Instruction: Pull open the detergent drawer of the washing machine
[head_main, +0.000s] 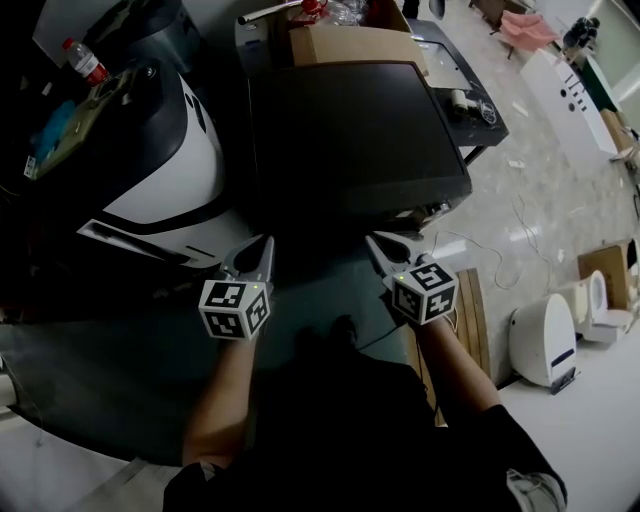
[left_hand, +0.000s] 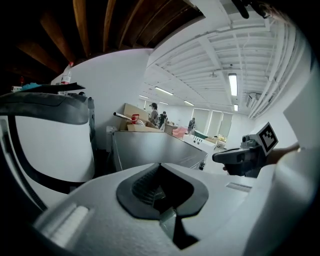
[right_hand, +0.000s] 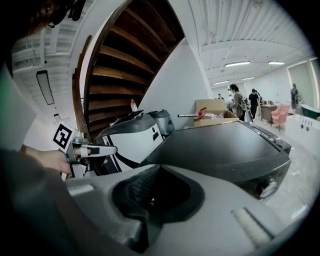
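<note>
Washing machine (head_main: 350, 140), dark flat top, stands straight ahead of both claws; in the right gripper view its front shows a round knob (right_hand: 267, 187), but the detergent drawer itself can't be made out in any view. Left claw (head_main: 265, 243) clenched, nothing in it, held off the machine's front left corner and pointing toward the gap between the machine and a white-and-black appliance (head_main: 165, 150) beside it on the left. Right claw (head_main: 373, 242) also clenched and empty, near the machine's front edge toward the right, not touching it. Both are held side by side, well apart from each other, each in a bare hand and forearm. Clear plastic bottle with a red cap (head_main: 85, 62) on top of the white-and-black appliance. Cardboard box (head_main: 345, 42) just behind the washing machine. Pink chair (head_main: 528, 30) far back right, white toilet (head_main: 600, 300) on the pale marble floor (head_main: 540, 200) to the right. People (right_hand: 235, 97) standing in the background.
</note>
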